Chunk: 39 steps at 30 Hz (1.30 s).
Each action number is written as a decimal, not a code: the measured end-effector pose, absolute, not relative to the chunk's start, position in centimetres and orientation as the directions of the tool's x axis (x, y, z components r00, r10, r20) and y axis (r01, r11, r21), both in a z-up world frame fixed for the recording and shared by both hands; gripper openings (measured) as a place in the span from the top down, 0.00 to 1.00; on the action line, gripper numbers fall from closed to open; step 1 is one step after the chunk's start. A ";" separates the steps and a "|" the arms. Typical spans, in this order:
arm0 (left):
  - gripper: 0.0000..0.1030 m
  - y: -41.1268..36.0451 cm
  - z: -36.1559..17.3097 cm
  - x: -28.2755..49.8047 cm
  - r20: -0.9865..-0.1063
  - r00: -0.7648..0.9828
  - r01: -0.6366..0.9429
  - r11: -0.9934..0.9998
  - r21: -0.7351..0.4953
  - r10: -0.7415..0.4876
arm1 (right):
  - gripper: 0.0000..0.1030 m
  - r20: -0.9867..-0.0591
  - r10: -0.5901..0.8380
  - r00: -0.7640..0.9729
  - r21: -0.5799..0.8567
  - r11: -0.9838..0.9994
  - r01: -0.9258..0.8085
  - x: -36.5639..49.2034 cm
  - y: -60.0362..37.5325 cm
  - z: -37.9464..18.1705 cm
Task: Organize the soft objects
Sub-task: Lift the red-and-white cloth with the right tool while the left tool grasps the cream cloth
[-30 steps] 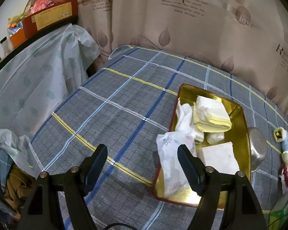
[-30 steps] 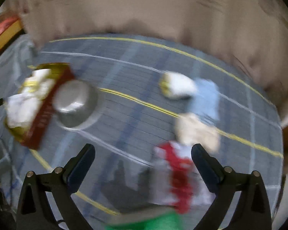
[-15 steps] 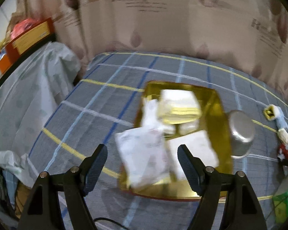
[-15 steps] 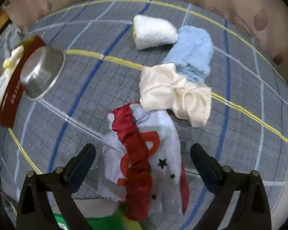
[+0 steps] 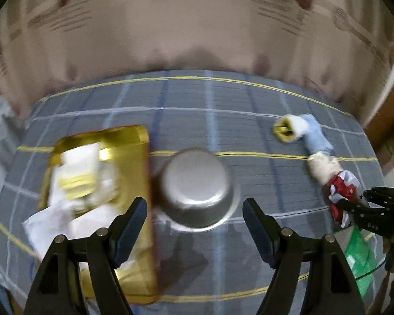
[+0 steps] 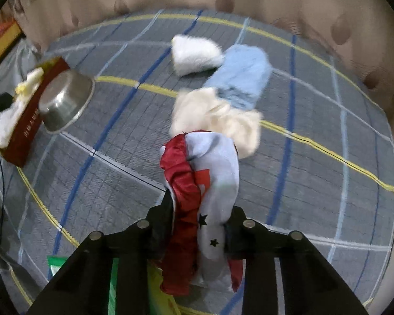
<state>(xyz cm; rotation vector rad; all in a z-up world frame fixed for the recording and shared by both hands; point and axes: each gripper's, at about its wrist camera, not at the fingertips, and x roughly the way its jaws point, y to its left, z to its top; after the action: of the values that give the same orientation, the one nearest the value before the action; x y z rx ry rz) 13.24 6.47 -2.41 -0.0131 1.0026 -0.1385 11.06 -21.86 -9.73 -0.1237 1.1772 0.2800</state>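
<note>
My right gripper (image 6: 197,225) is clamped on the bunched red-and-white cloth (image 6: 199,183), which looks light, limp and slick, so I judge a mid-bunch pinch safest, while my left gripper (image 5: 194,225) hangs wide open and empty over the bowl (image 5: 197,189) beside the tray (image 5: 141,136).

Open plaid cloth (image 6: 113,173) left of the steel bowl's (image 6: 65,102) far rim, wide and bare. Bowl itself pressed against the gold tray (image 5: 141,162), blocking that edge. Right of the bowl, a clear lane, then a chain of soft things: white sock (image 6: 194,53), blue cloth (image 6: 243,78), cream cloth (image 6: 218,116). Green packet (image 5: 359,260) farther right, near edge.
</note>
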 end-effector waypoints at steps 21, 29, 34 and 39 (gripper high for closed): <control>0.25 -10.7 -6.2 17.7 -0.843 0.421 0.385 0.908 -0.167 -0.334 | 0.71 -0.774 -0.086 0.628 0.032 0.984 0.174 8.4 -35.5 -12.3; 0.25 -14.9 -8.5 19.5 -0.862 0.369 0.463 0.873 -0.153 -0.347 | 0.69 -0.768 -0.061 0.637 0.066 0.983 0.173 8.5 -35.9 -12.7; 0.25 -16.1 -10.7 20.9 -0.885 0.325 0.454 0.876 -0.164 -0.334 | 0.66 -0.768 -0.054 0.638 0.070 0.983 0.168 8.4 -36.1 -12.8; 0.26 -15.9 -11.5 21.3 -0.879 0.314 0.442 0.875 -0.198 -0.357 | 0.66 -0.769 -0.049 0.638 0.075 0.983 0.165 8.5 -36.1 -12.8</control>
<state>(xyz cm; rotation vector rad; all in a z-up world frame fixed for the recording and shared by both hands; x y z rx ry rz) 21.30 -15.89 -11.45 0.0850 1.1347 -0.5275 8.47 -36.13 -12.79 0.1433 0.8715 -0.1227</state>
